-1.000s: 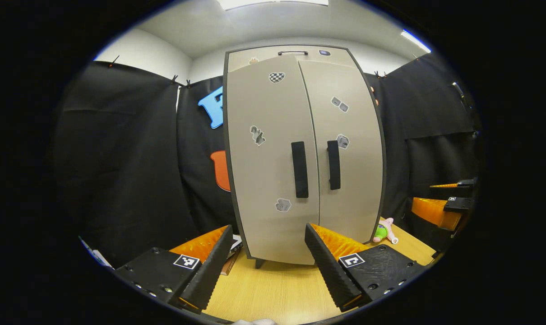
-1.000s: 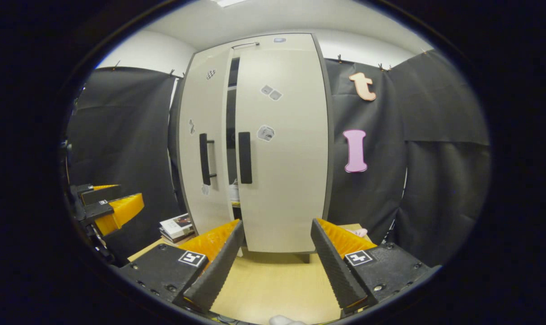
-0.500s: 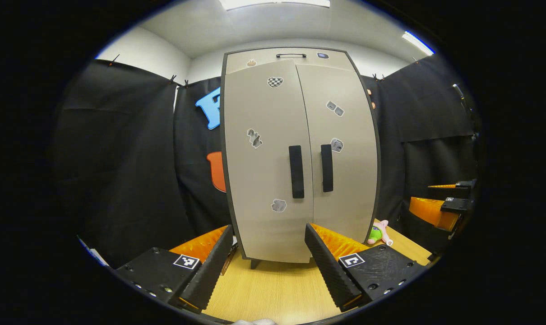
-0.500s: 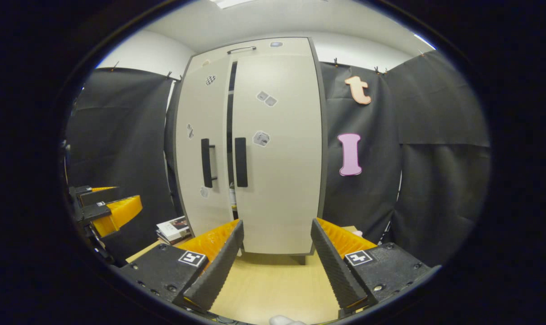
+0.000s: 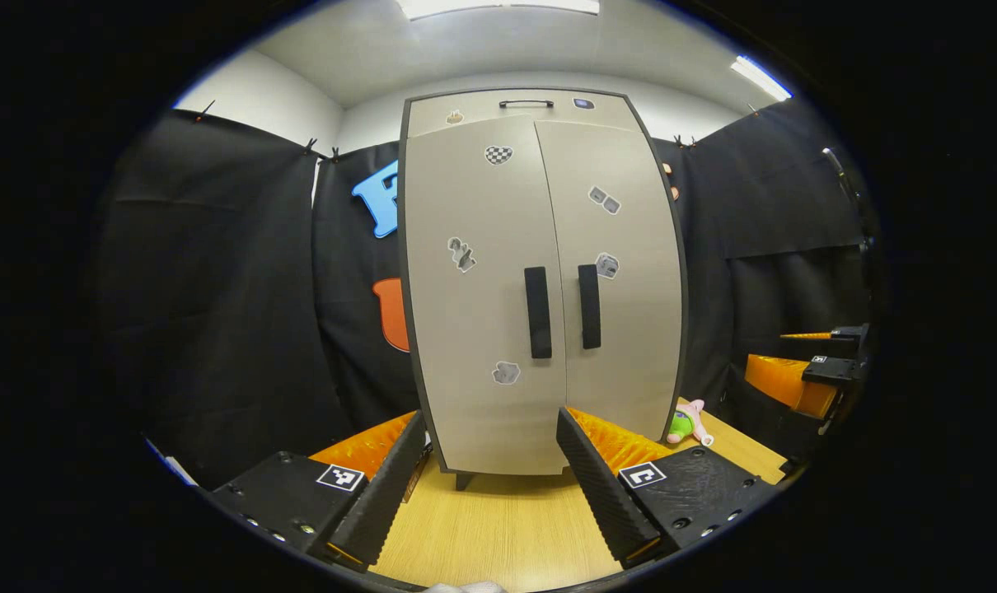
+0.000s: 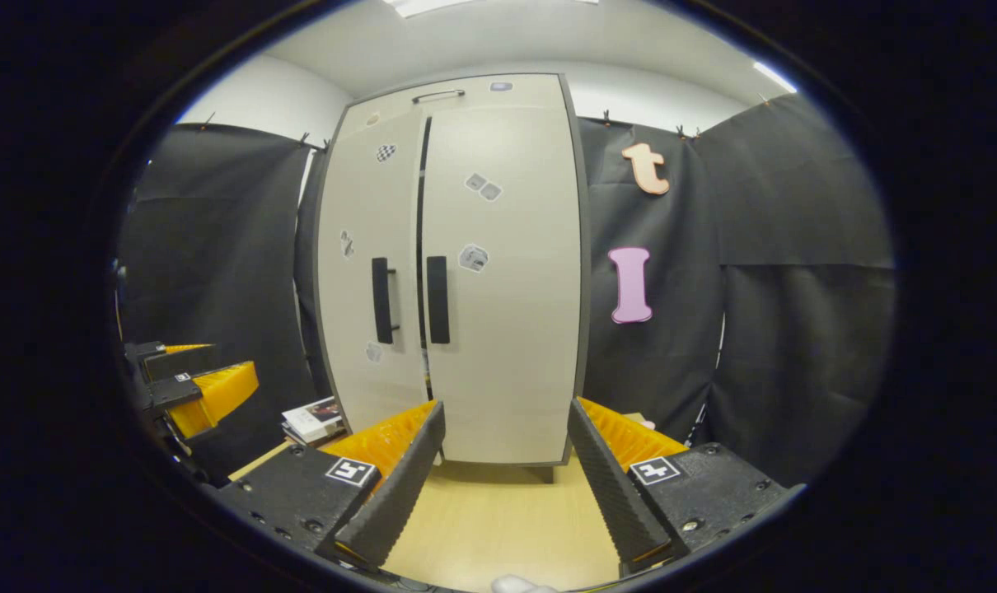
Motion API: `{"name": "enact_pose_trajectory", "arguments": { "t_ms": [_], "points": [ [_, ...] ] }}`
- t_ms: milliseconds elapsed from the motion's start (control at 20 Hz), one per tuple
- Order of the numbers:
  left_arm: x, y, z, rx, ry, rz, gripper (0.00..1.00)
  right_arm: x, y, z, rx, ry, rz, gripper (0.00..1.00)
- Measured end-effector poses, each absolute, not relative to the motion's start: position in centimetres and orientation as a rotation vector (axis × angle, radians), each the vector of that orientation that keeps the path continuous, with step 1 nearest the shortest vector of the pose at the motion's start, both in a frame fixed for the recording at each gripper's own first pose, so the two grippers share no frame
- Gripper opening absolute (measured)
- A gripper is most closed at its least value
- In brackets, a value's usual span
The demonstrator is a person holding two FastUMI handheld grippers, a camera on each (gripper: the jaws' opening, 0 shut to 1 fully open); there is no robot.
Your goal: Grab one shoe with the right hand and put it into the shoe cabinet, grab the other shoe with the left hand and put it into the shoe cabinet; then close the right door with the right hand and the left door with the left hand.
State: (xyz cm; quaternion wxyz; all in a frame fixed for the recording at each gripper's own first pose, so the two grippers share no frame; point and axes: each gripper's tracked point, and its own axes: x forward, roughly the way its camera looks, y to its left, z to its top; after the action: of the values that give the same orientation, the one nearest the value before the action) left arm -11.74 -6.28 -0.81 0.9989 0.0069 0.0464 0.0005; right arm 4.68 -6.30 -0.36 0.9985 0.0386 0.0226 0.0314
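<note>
Standing on the wooden surface [image 5: 507, 535], the shoe cabinet [image 5: 540, 280] has its left door [image 6: 365, 272] a crack ajar beside the right door [image 6: 507, 272], while both left tongs [image 5: 490, 486] and right tongs [image 6: 503, 486] gape empty near it.

Black cloth walls [image 5: 218, 288] ring a pale wooden counter [image 6: 498, 527] ahead of the jaws; white ceiling [image 5: 465, 41] with bright strip lights [image 5: 498, 7]

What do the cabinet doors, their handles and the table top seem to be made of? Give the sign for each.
Cabinet doors: probably laminated board, matt beige; flat, even, no grain.
Handles: black plastic or coated metal; can't tell which.
Table top: wood or wood-look laminate; pale with fine grain lines.
</note>
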Motion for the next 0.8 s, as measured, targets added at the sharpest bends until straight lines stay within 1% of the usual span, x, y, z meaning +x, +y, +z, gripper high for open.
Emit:
{"name": "enact_pose_trajectory", "arguments": {
  "t_ms": [300,350,400,450,500,550,600,800],
  "points": [
    [-11.82,-6.37,-0.83,0.02,0.096,-0.011,0.96,4.67,-6.66,-0.81,0.077,0.053,0.054,0.97],
    [-11.85,-6.34,-0.83,0.021,0.097,-0.011,0.96,4.71,-6.71,-0.82,0.078,0.053,0.053,0.94],
    [-11.81,-6.38,-0.8,0.019,0.097,-0.013,0.96,4.75,-6.65,-0.81,0.079,0.055,0.056,0.97],
    [-11.78,-6.39,-0.76,0.018,0.099,-0.013,0.96,4.79,-6.69,-0.83,0.081,0.052,0.057,0.97],
    [-11.89,-6.35,-0.81,0.018,0.101,-0.012,0.96,4.87,-6.71,-0.87,0.081,0.056,0.059,0.94],
    [-11.83,-6.29,-0.77,0.018,0.097,-0.01,1.0,4.87,-6.56,-0.9,0.081,0.055,0.063,0.97],
    [-11.82,-6.26,-0.74,0.017,0.097,-0.009,0.96,4.86,-6.5,-0.89,0.081,0.054,0.064,0.97],
    [-11.92,-6.35,-0.62,0.019,0.102,-0.005,0.96,4.96,-6.14,-1.17,0.077,0.061,0.08,0.98]
  ]
}}
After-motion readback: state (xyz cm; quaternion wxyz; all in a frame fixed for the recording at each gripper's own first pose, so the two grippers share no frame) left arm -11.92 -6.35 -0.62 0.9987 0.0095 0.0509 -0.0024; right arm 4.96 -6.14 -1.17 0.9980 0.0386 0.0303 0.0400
